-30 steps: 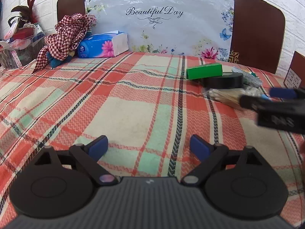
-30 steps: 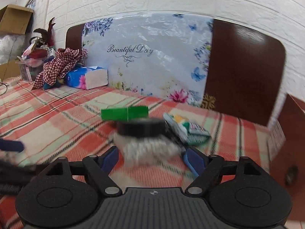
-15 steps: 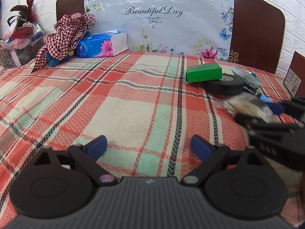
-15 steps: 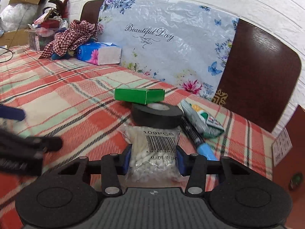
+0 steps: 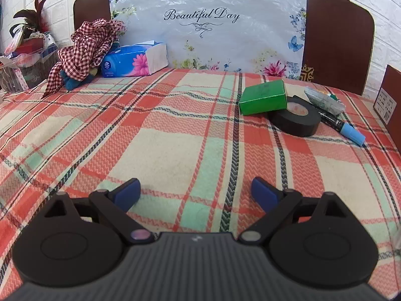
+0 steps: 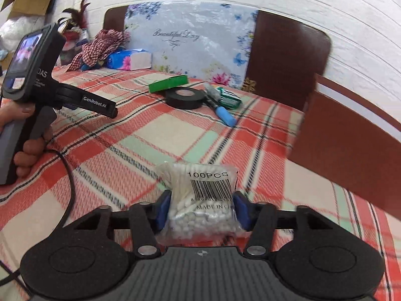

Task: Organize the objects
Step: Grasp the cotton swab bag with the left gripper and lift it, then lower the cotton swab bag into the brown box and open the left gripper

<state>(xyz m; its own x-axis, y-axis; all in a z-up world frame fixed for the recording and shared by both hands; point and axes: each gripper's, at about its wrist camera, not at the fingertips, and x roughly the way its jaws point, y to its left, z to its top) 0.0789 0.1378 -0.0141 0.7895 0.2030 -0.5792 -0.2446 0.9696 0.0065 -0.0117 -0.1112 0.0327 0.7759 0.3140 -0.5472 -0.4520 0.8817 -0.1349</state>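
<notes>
- Two grippers are over a bed with a checked cloth (image 5: 175,135).
- The right gripper (image 6: 200,209) has a clear bag of cotton swabs (image 6: 200,200) between its blue pads (image 6: 161,208). The pads touch both sides of the bag, so it is gripping the bag. Its jaws have just been opening a bit wider, with the bag between them.
- The bag is off the pile now, up near the right camera, above the cloth. It reads "100PCS" over a bar code.
- The left gripper (image 5: 196,193) has its jaws wide apart. Nothing is between them, just bare cloth below.
- In the right view, a hand (image 6: 23,150) holds the left gripper's handle at the left edge. A black cord hangs from it.
- A pile of things sits far back on the right: a green box (image 5: 263,97), a black tape roll (image 5: 295,118), a pen (image 5: 343,125) with a blue cap, and a small packet (image 5: 325,100).
- The box touches the tape roll. The pen lies just beside the roll, with the packet behind it.
- A blue tissue pack (image 5: 135,60) and a red checked rag (image 5: 85,47) lie far back on the left, by the headboard (image 5: 338,37).
- A brown board (image 6: 351,135) stands at the right.
</notes>
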